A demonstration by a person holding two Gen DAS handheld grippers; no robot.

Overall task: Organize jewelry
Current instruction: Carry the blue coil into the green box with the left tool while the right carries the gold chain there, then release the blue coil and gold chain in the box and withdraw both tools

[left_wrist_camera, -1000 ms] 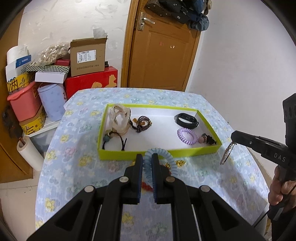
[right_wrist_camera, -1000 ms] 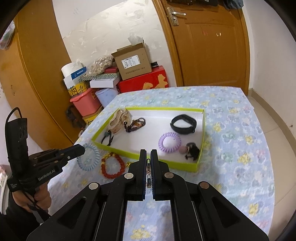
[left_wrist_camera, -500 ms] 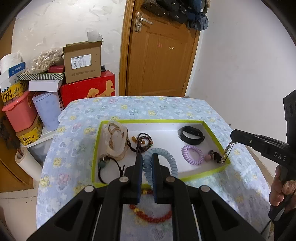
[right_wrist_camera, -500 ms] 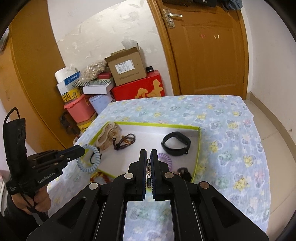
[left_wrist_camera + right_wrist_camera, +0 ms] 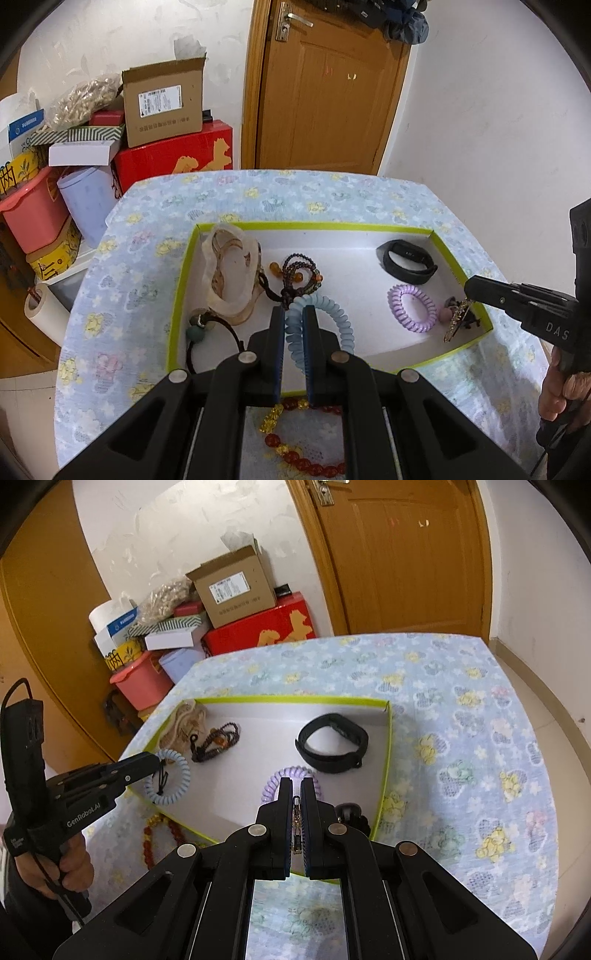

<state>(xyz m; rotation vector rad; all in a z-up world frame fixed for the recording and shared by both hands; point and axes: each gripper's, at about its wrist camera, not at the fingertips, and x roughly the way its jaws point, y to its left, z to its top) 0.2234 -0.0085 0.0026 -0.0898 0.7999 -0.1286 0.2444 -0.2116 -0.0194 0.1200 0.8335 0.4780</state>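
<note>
Two hand-held grippers hang over a lime-rimmed tray on a flowered tablecloth, each with one piece of jewelry.

Nearest the left camera, the left gripper has its jaws nearly closed, pinching the rim of one pale blue spiral hair tie, which dangles above the tray floor. It looks light and springy, likely to stretch or bounce, so a pinch across a single stretch of coil seems the surest hold.

The right gripper is closed tight on a thin gold clip, held by its top end and hanging at the tray's near right corner. The clip reads as stiff, light and slick.

Under the left gripper, outside the tray, lies one red bead bracelet. It would probably sag when lifted, so grip across the beads.

Inside the tray, near to far:
- one purple spiral tie
- one small dark ornament, too small to identify
- one black cord with a green bead
- one dark beaded strand
- one pale bundle
- one black wristband

Beyond the table stand stacked boxes and a wooden door.
</note>
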